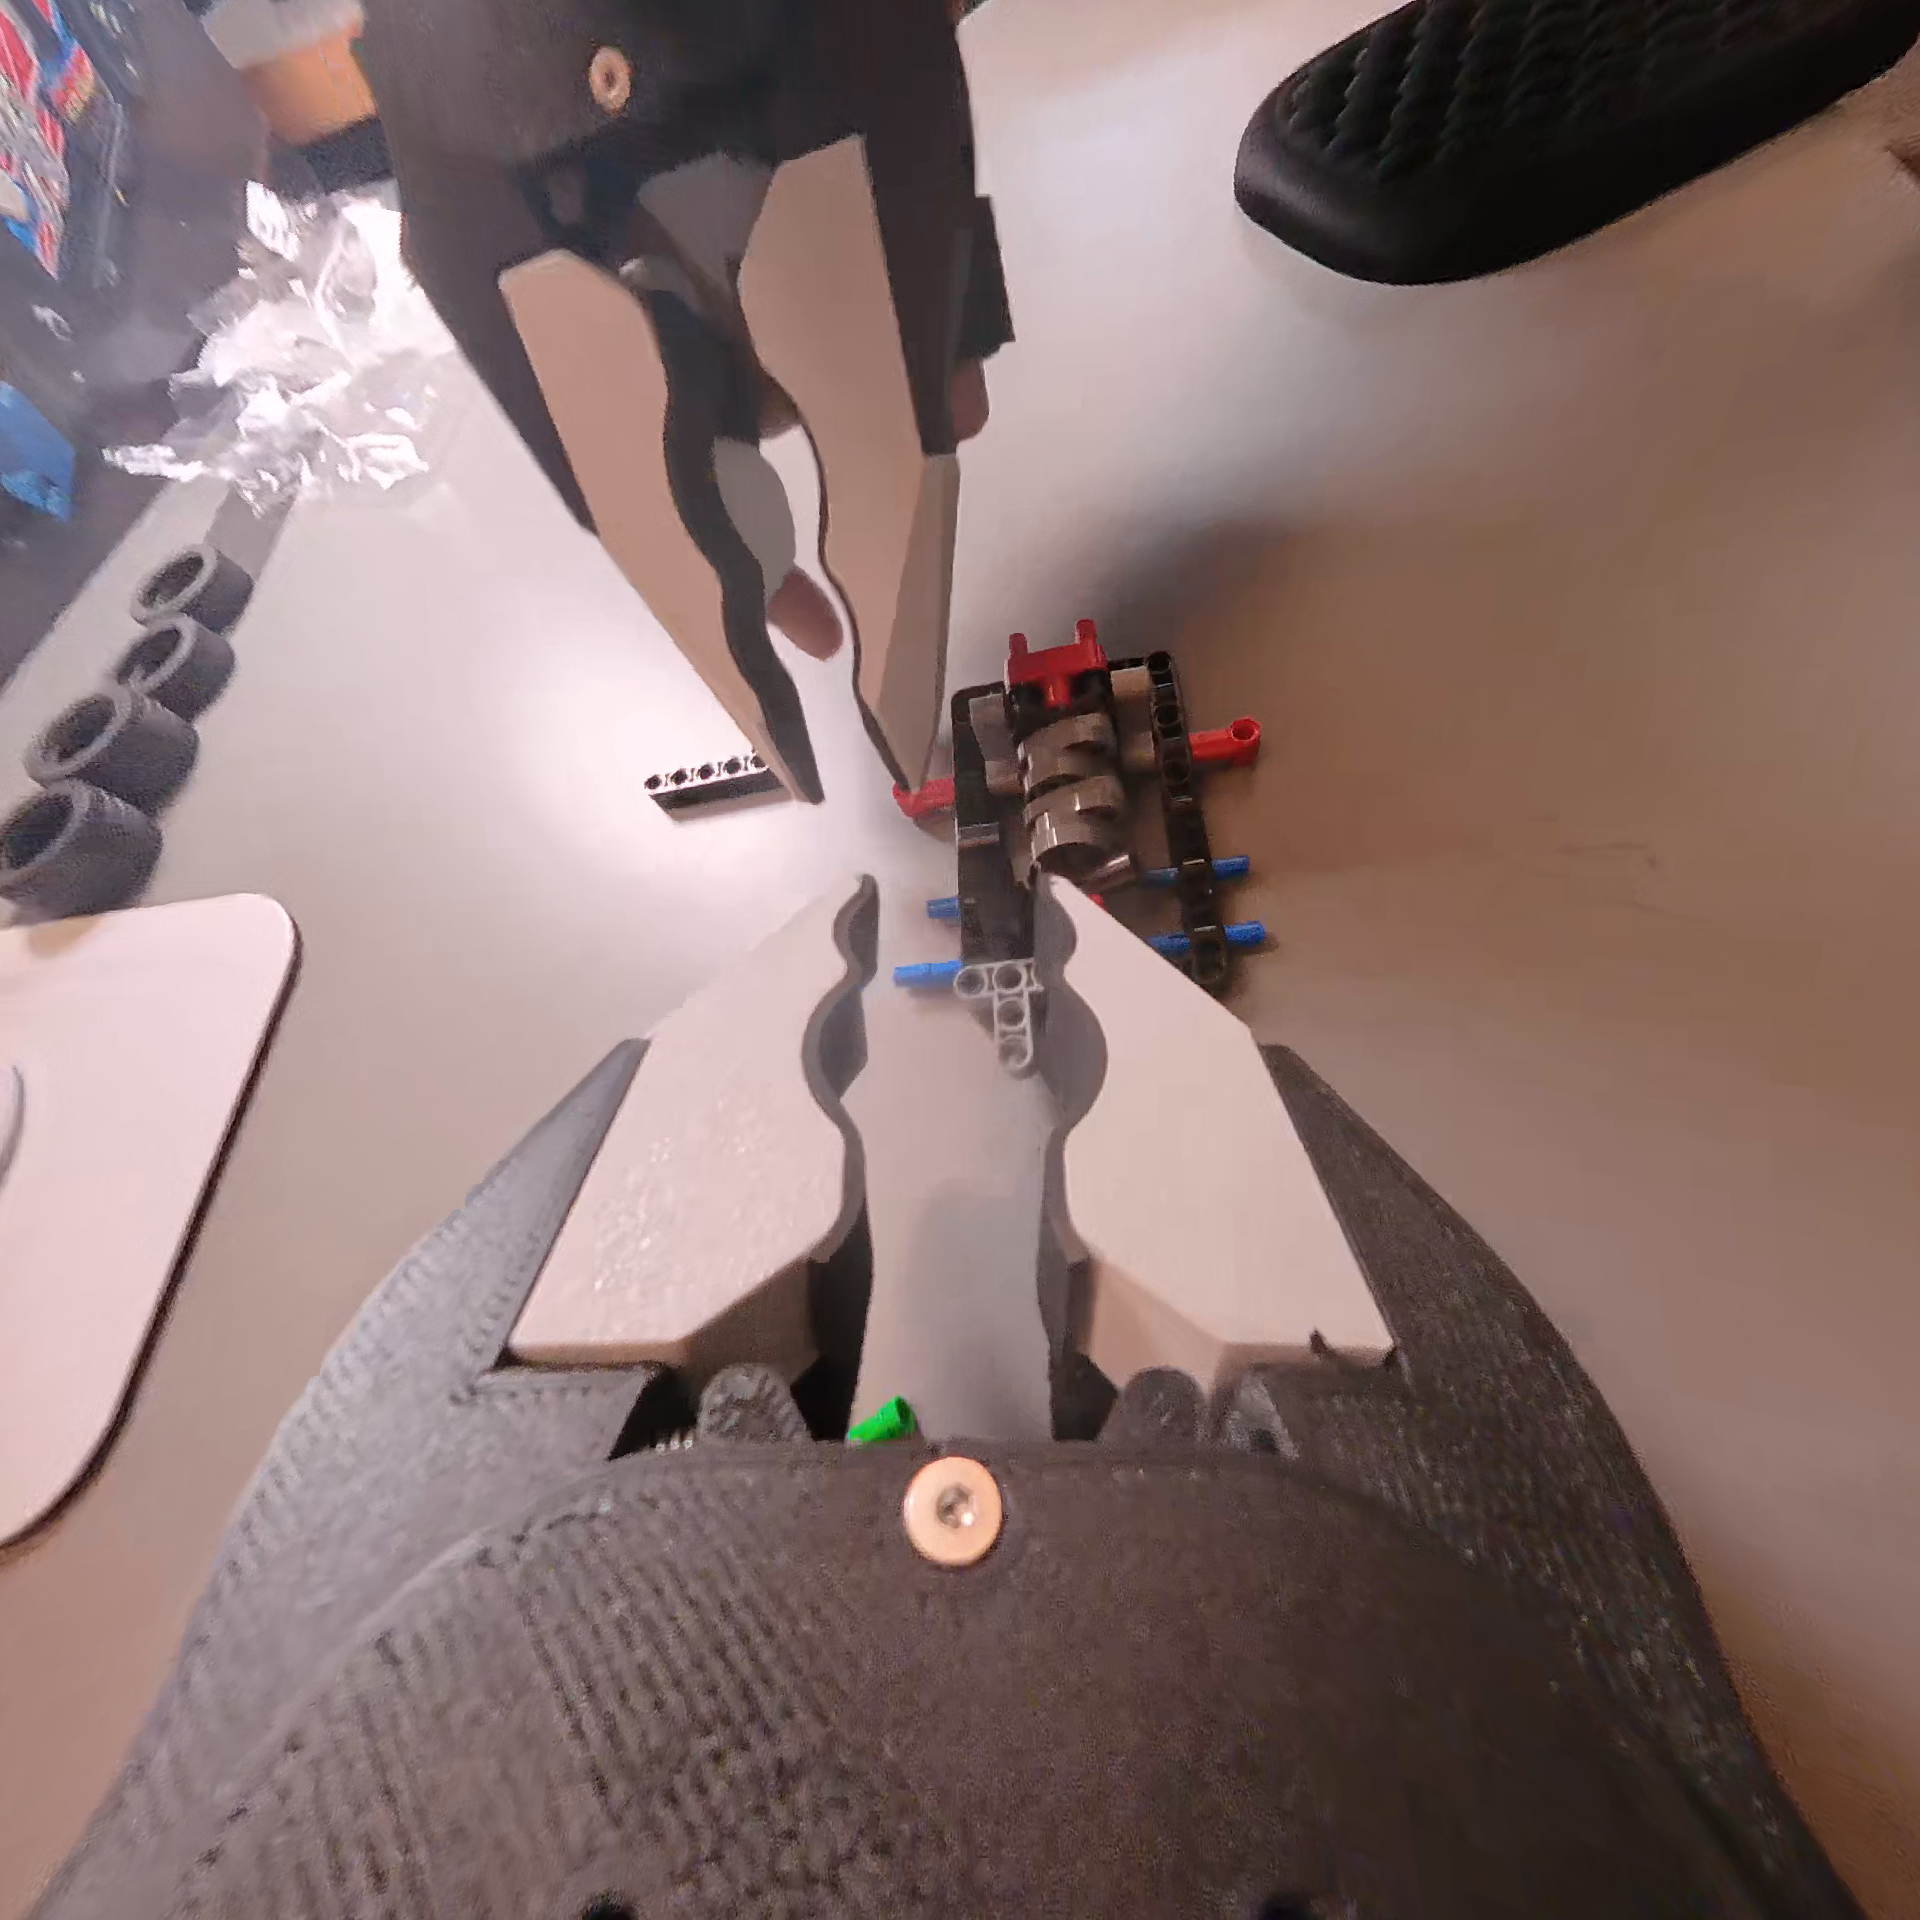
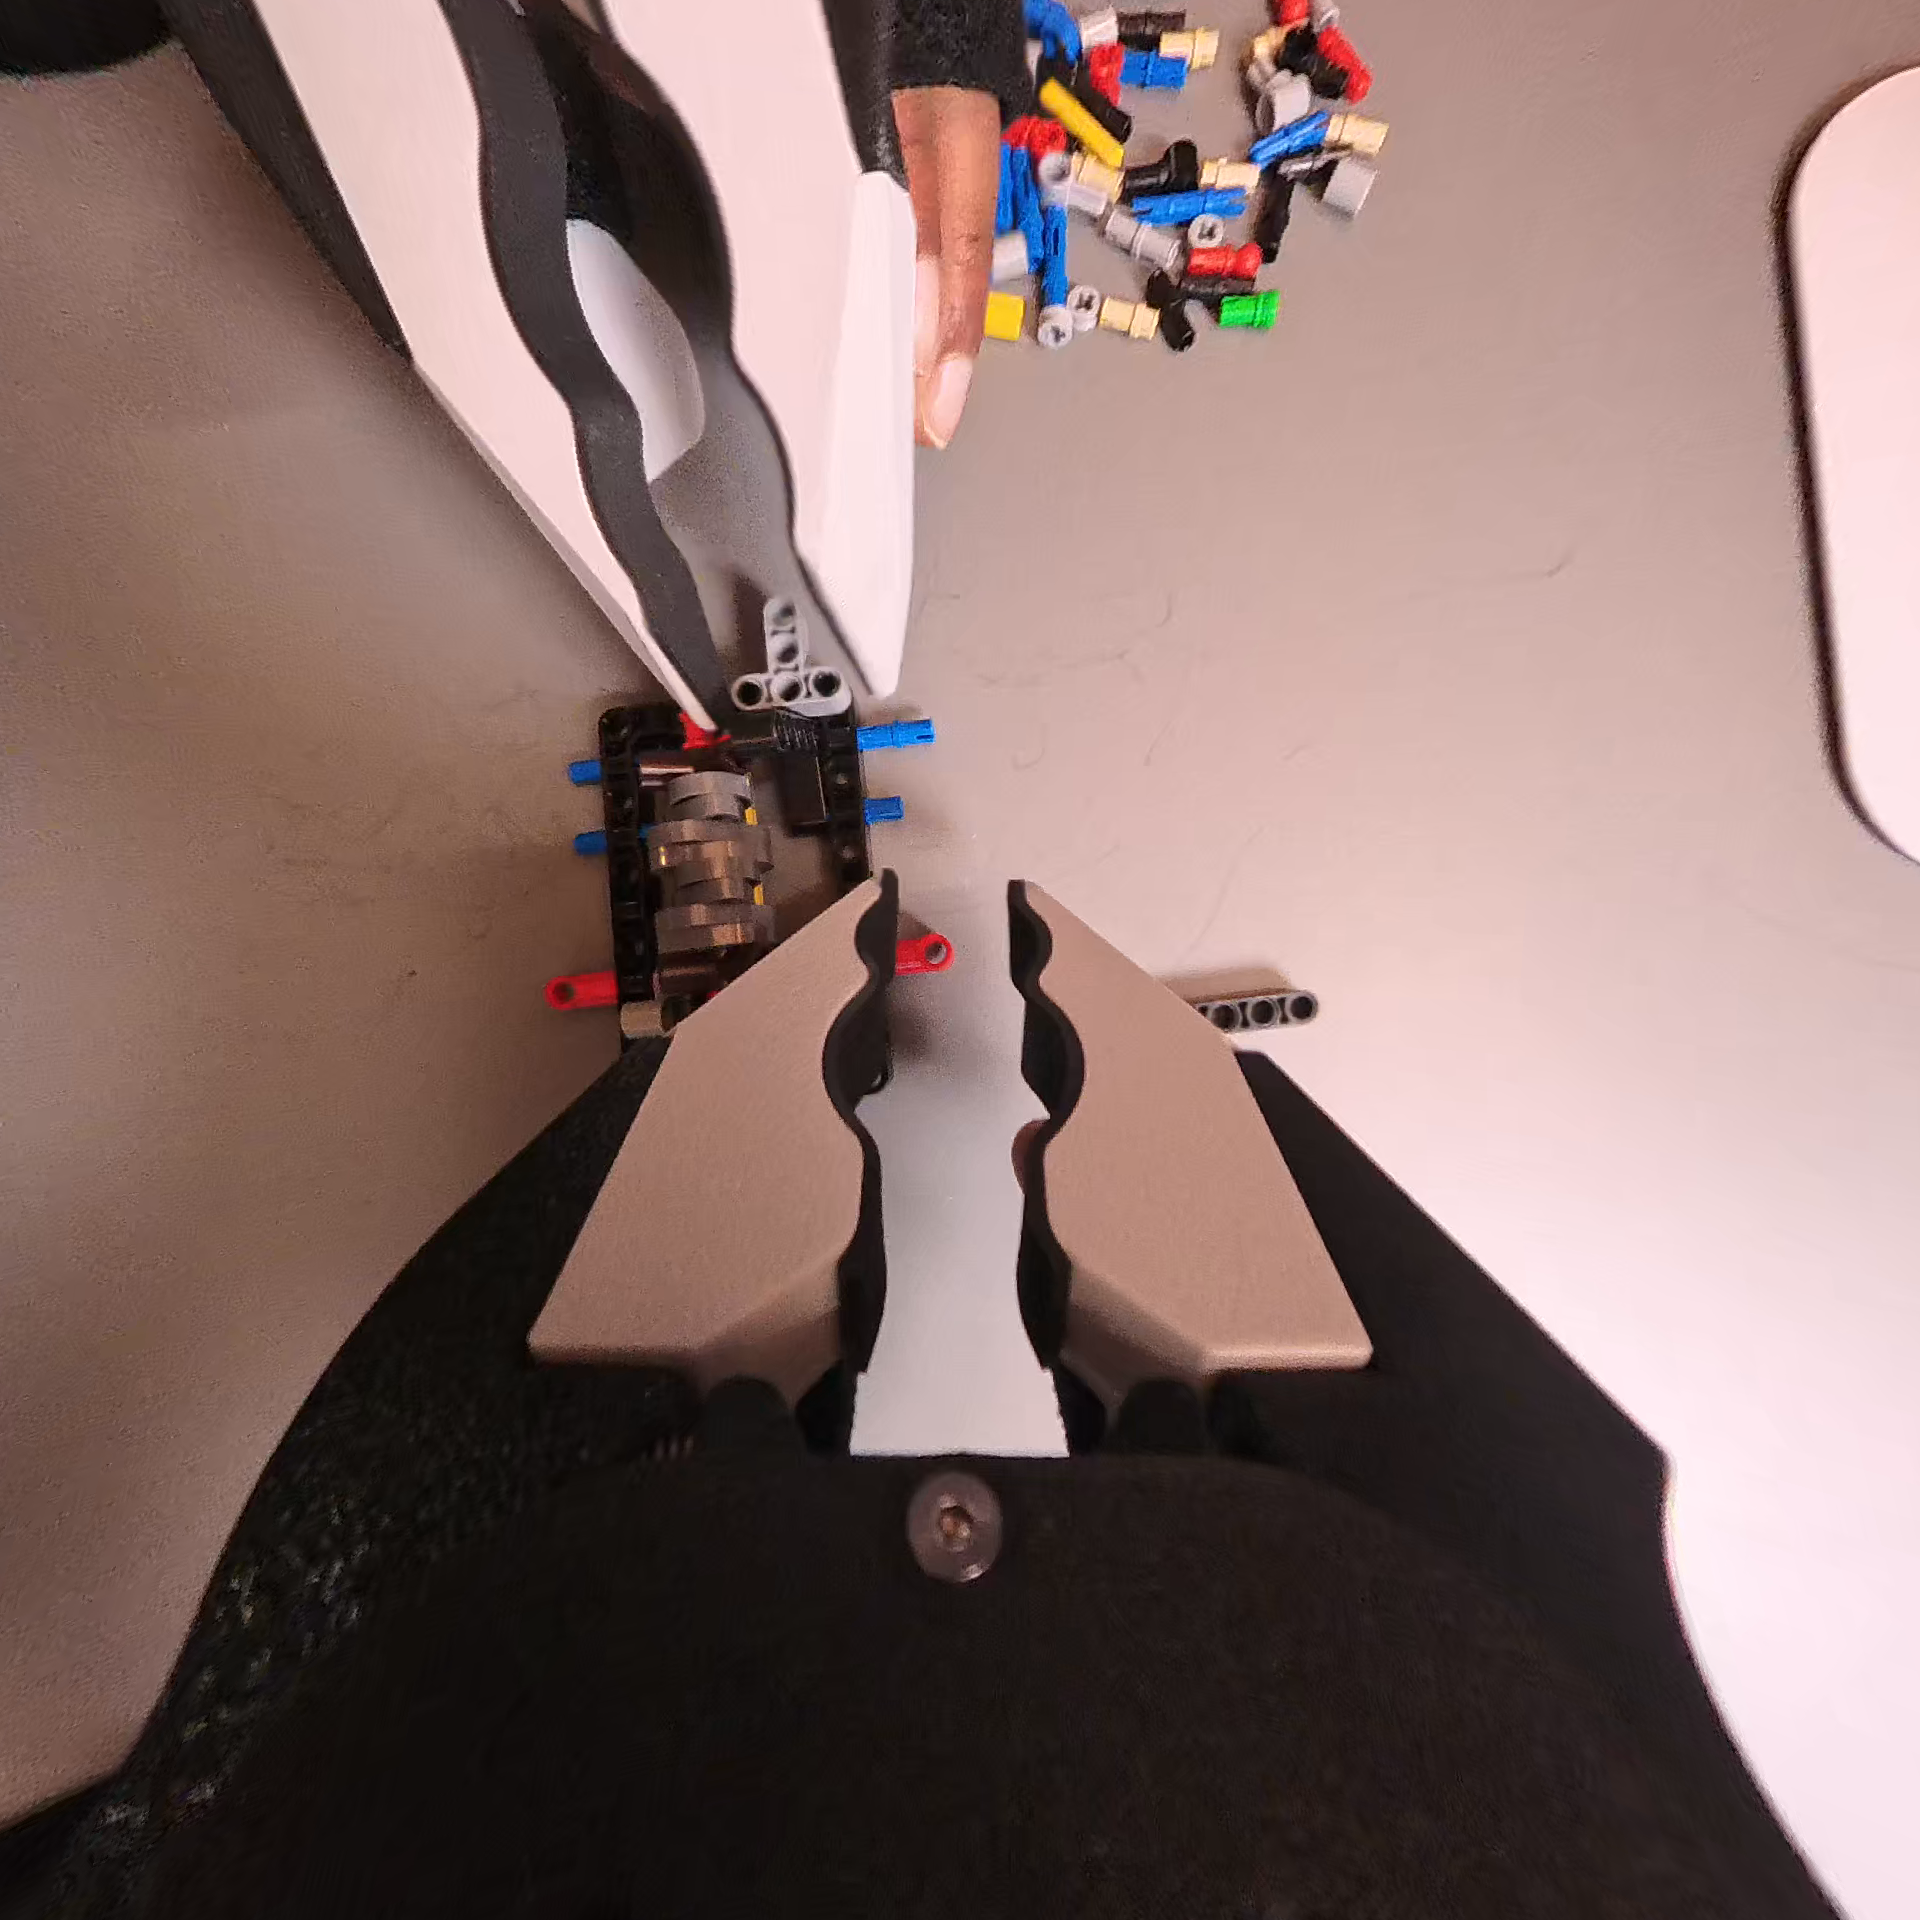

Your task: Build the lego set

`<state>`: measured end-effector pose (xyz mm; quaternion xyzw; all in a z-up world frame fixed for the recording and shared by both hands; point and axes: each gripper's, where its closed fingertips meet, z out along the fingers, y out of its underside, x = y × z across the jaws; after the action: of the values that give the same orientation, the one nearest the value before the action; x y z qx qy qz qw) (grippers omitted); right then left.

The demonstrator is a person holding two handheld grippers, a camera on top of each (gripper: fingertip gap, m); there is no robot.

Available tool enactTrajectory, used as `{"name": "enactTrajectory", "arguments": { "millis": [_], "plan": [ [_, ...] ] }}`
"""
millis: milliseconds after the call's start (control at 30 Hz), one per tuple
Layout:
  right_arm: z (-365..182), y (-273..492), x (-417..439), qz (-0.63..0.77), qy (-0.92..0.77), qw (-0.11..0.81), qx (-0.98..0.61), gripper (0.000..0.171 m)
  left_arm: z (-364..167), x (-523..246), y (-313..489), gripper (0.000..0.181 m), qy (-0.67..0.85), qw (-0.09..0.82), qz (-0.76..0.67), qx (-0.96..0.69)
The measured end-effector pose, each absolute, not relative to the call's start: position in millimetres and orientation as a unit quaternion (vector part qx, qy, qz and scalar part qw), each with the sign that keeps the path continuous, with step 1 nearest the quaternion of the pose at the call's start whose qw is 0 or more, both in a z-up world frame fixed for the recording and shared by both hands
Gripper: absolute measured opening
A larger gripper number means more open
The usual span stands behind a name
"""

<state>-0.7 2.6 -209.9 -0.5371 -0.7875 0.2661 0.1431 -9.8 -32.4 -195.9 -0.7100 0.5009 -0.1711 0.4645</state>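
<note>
1. A half-built lego frame (image 1: 1091,821), black with grey gears down its middle and blue and red pins sticking out of both long sides, lies flat on a pale table (image 1: 1455,935), between two hand-held grippers that face each other across it
2. The left gripper (image 1: 961,899) hovers at the frame's near end in its own view, jaws parted to a narrow gap and holding nothing; a light grey T-shaped piece (image 1: 1006,1003) lies at that end, in the gap between the fingers
3. The right gripper (image 2: 951,894) is likewise parted and empty, one fingertip at the frame's edge just beside a red pin (image 2: 923,953)
4. A short black beam (image 1: 712,777) rests on the table to the left of the frame in the left wrist view
5. Four black tyres (image 1: 114,727) line the far left of that view, beside crumpled clear plastic bags (image 1: 301,384)
6. A heap of loose small parts (image 2: 1174,177) in blue, red, yellow, black, grey and green sits far off in the right wrist view
</note>
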Motion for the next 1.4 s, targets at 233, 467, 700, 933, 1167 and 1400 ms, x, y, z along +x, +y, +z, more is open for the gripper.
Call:
{"name": "enactTrajectory", "arguments": {
  "millis": [233, 467, 700, 933, 1167, 1400],
  "plan": [
    [-189, -24, -5, 0.337, -0.79, 0.156, -0.488, 0.017, -203, -25, -48, 0.047, 0.433, 0.391, -0.239, -0.776],
    [-199, -36, -15, 0.343, -0.792, 0.124, -0.49, 0.01, -229, -25, -49, 0.026, 0.45, 0.348, -0.229, -0.79],
    [-203, -41, -20, 0.312, -0.808, 0.093, -0.491, 0.007, -229, -23, -46, 0.006, 0.456, 0.367, -0.21, -0.783],
    [-207, -46, -21, 0.26, -0.836, 0.068, -0.479, 0.006, -229, -21, -47, 0.006, 0.464, 0.37, -0.205, -0.778],
    [-206, -46, -22, 0.263, -0.83, 0.071, -0.486, 0.01, -229, -21, -49, 0.006, 0.464, 0.368, -0.212, -0.778],
    [-196, -35, -2, 0.3, -0.813, 0.078, -0.494, 0.057, -225, -27, -50, 0.027, 0.461, 0.368, -0.232, -0.773]
  ]
}}
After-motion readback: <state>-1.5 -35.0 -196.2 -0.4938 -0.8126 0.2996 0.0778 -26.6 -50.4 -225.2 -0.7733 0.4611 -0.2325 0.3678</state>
